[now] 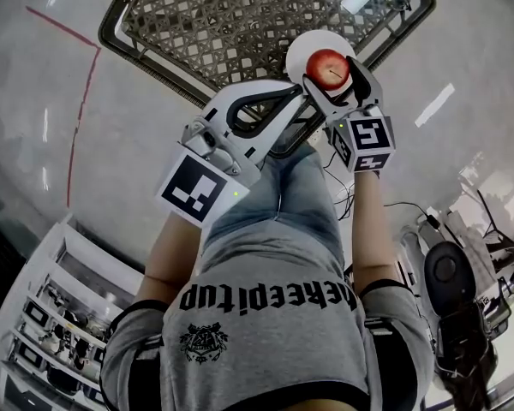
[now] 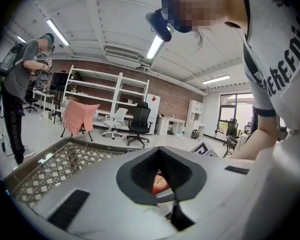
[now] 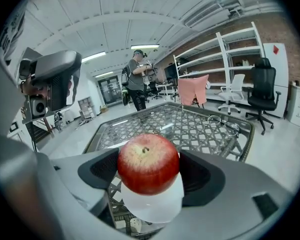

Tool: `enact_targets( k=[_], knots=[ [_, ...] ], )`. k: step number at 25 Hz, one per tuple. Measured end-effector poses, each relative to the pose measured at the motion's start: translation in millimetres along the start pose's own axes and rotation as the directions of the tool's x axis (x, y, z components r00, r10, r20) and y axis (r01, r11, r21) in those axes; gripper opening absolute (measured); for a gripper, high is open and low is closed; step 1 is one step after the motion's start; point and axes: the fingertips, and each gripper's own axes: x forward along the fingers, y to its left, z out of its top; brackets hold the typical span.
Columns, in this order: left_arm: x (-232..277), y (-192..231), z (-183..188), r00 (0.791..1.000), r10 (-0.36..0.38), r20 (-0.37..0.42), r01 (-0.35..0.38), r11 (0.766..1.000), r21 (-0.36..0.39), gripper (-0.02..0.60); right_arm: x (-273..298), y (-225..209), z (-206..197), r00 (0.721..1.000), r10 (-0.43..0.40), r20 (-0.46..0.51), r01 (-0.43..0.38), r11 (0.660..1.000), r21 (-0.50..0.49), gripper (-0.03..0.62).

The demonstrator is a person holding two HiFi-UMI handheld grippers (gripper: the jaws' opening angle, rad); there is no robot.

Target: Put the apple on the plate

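The apple [image 1: 327, 65] is pinched between the two jaws of the right gripper [image 1: 336, 76], whose grey pads press on its opposite flanks. It is glossy deep red with a paler, yellow-speckled patch around the stem hollow, and a short brown stem shows in that hollow, turned up toward the right gripper view's camera. It hangs directly over a small round white plate [image 1: 300, 51]; whether its underside touches the plate cannot be made out.

The plate sits near the edge of a glass-topped table [image 1: 231, 15] with a woven lattice under the glass and a dark rim.

The left gripper [image 1: 298, 94] is held just beside the right one, its tips close to the apple. Its jaws are drawn together at the tips and hold nothing; a sliver of the apple's red shows through the narrow opening between its pads in the left gripper view.

Each gripper carries a cube with black-and-white square markers [image 1: 195, 187]. The person's grey T-shirt [image 1: 265, 315] has black lettering of which "KEEPITUP" can be read, the letters before it unclear, above a small dark emblem.

A red line [image 1: 81, 84] runs across the pale floor. In the right gripper view a second person [image 3: 136, 79] stands beyond the table, near a pink cloth [image 3: 192, 90] draped over a chair.
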Motion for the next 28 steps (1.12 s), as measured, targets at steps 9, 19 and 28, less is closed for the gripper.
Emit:
enact_targets(
  k=[9,19,28],
  knots=[
    [-2.9,5.5,-6.0,1.000,0.001,-0.007,-0.002,1.000,-0.013,0.019,12.0,-2.6,-13.9,0.999,-0.012,-0.040,0.013,1.000,0.001,0.402],
    [-3.5,10.6,-9.2,1.000,0.003,-0.005,-0.003,1.000,-0.011,0.020,22.5,-7.1,-28.8,0.996,-0.036,-0.085,0.035,0.999,-0.013,0.402],
    [-5.1,12.6,-11.1,1.000,0.006,-0.011,-0.006,1.000,-0.016,0.020,23.8,-7.6,-31.3,0.995,-0.045,-0.094,0.043,0.999,-0.018,0.407]
  ],
)
